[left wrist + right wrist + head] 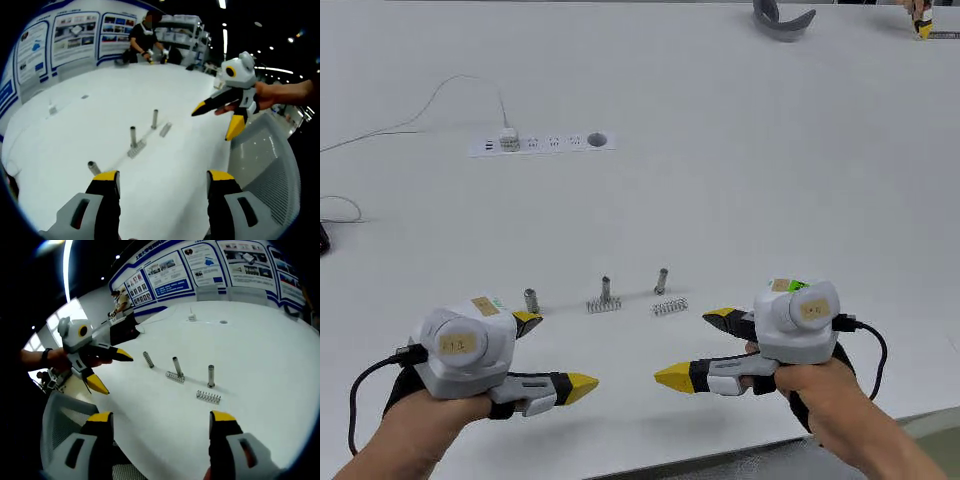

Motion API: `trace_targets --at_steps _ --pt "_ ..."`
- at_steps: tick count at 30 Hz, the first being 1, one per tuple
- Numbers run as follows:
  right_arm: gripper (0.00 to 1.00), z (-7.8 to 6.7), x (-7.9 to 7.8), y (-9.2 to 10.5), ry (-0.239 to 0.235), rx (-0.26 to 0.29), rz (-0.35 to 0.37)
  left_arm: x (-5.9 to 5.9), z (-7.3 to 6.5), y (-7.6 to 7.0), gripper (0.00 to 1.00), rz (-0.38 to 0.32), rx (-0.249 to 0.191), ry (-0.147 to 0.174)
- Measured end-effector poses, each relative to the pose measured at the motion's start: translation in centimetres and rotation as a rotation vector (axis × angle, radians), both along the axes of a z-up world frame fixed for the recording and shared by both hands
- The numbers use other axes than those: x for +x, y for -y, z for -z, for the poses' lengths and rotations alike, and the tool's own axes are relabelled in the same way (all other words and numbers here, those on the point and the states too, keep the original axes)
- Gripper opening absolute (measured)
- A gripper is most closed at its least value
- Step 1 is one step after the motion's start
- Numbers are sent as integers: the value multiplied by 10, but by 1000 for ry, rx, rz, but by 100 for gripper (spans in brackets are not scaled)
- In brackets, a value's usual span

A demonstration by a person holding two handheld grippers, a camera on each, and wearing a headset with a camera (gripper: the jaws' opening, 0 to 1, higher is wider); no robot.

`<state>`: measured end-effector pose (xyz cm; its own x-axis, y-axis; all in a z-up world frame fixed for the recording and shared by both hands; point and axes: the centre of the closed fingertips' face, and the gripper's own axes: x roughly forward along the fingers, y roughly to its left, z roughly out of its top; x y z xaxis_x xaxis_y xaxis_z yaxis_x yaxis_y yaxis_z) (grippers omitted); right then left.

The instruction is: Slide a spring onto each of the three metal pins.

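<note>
The middle pin stands on the table with a spring lying at its base. To its right stands the right pin, a second spring beside it. To its left, the left pin looks coiled. Nearer the person than the middle pin, the left gripper and right gripper hover, jaws apart and empty.
</note>
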<state>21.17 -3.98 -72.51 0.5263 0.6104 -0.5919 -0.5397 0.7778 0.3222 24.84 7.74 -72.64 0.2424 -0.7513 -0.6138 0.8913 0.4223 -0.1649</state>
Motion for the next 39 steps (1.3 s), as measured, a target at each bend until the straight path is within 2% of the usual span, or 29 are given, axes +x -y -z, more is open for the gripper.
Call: trace_targets --at_steps 6,20,39 --pt "80 0 -4 2 -7 8 9 8 9 9 70 29 25 6" --pt "80 -3 -8 6 -7 9 8 29 23 33 67 72 52 12" --pt "80 -8 -9 12 -14 7 20 47 43 57 62 104 61 -16"
